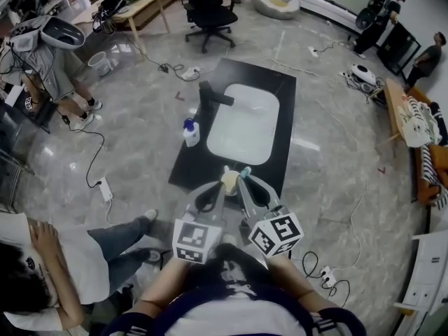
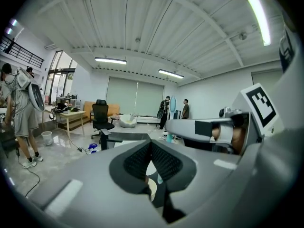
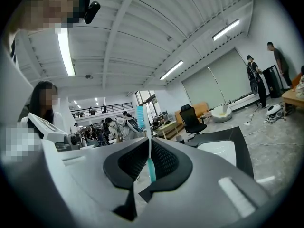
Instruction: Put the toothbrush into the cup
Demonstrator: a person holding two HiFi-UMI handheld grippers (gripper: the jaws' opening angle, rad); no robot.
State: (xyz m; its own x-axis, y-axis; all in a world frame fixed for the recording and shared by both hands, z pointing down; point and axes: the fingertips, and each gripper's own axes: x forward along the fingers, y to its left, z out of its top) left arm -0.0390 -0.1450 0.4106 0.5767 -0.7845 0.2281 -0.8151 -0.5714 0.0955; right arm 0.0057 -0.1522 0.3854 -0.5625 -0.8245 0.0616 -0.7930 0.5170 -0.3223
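Close to the person's chest: two grippers are held side by side, tips almost touching, above the near edge of the black counter (image 1: pixel 203 163).
Left gripper (image 2: pixel 152 152): its jaws look squeezed on the cream cup (image 1: pixel 229 181). I think that is so the cup will not wobble.
Right gripper (image 3: pixel 149 156): its jaws are pinched tight on the thin toothbrush (image 3: pixel 150 169). The brush end points up, so the handle end can go in first.
Toothbrush and cup: the bottom of the toothbrush is just beside the cup's mouth. I cannot tell if it is inside yet.
What is left, I guess: slide the handle down into the cup and let go.
Farther out: a white sink (image 1: pixel 222 152) with a black tap (image 1: pixel 210 95), and a small bottle (image 1: pixel 190 133) next to it.
Far away: an office chair (image 1: pixel 208 9) and people standing about.
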